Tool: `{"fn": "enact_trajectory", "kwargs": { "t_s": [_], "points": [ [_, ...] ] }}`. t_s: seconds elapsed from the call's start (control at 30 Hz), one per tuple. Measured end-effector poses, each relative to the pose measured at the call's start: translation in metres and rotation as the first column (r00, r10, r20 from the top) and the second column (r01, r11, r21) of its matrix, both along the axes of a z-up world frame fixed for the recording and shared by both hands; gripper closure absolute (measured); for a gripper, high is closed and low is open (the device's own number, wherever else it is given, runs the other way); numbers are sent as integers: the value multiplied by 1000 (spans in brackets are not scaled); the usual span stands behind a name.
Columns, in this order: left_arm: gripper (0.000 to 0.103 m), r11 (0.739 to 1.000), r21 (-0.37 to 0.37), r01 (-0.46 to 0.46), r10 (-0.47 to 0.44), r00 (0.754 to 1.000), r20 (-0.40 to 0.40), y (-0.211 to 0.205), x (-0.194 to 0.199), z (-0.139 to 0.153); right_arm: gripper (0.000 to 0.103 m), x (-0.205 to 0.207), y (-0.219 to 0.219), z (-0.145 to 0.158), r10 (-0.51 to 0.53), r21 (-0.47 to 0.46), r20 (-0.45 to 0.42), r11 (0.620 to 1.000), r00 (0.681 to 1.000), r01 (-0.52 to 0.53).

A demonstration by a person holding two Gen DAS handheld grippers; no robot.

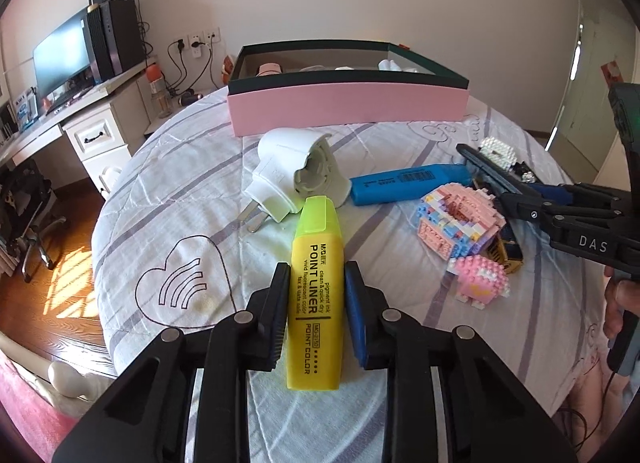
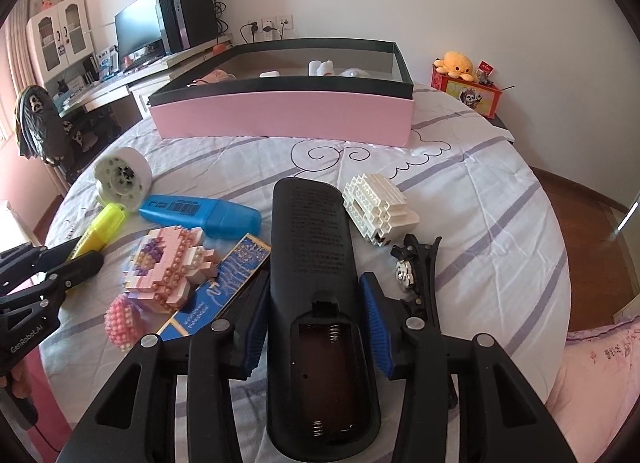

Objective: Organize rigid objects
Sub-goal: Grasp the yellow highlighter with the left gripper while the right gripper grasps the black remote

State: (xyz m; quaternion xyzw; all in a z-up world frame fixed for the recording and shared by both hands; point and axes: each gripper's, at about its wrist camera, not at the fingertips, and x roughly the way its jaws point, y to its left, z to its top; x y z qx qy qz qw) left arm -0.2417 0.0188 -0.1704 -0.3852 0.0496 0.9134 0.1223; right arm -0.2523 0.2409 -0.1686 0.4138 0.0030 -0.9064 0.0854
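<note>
Left jaws: the left gripper [image 1: 316, 303] has its pads pressed on both flanks of the yellow highlighter [image 1: 316, 295], pinching it across the printed middle of the barrel.
Right jaws: the right gripper [image 2: 314, 327] straddles the black remote [image 2: 316, 303], which lies back-up with its battery bay open; the left pad is against the casing, but a slim gap seems to show at the right pad, so a firm pinch cannot be confirmed.
Highlighter: it lies on the bedspread [image 1: 192, 191], cap end pointing away and touching the white plastic holder [image 1: 296, 179].
Remote: its far end points toward the pink box [image 2: 280, 115], with the white brick model [image 2: 378, 209] just beside it on the right and the blue bookmark card [image 2: 224, 287] on the left.
Clutter: the blue highlighter [image 2: 200, 215], pink brick model [image 2: 168, 267] and black hair clip [image 2: 416, 275] crowd the middle of the bed.
Step in hand: judged as securing both grips before lifting toward the box.
Doing it well: the person should lift the highlighter straight up so its cap clears the holder without dragging it.
Doing it well, right side: squeeze until both pads bear evenly, since the remote is long and likely to tip forward.
Risk: a swing could knock the brick models.
</note>
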Motion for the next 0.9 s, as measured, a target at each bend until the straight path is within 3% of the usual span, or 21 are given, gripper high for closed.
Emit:
{"fn": "enact_trajectory", "kwargs": {
  "t_s": [0.1, 0.53, 0.9],
  "points": [
    [77, 1000, -1, 5, -5, 1000, -11, 1, 3, 5, 59, 5, 3, 3, 18, -75, -6, 997, 1000, -19],
    [77, 1000, 16, 13, -12, 998, -68, 9, 4, 38, 59, 15, -10, 31, 44, -69, -68, 996, 997, -49],
    [76, 999, 11, 39, -37, 989, -145, 33, -29, 79, 59, -7, -15, 66, 66, -40, -142, 997, 988, -72]
  ]
}}
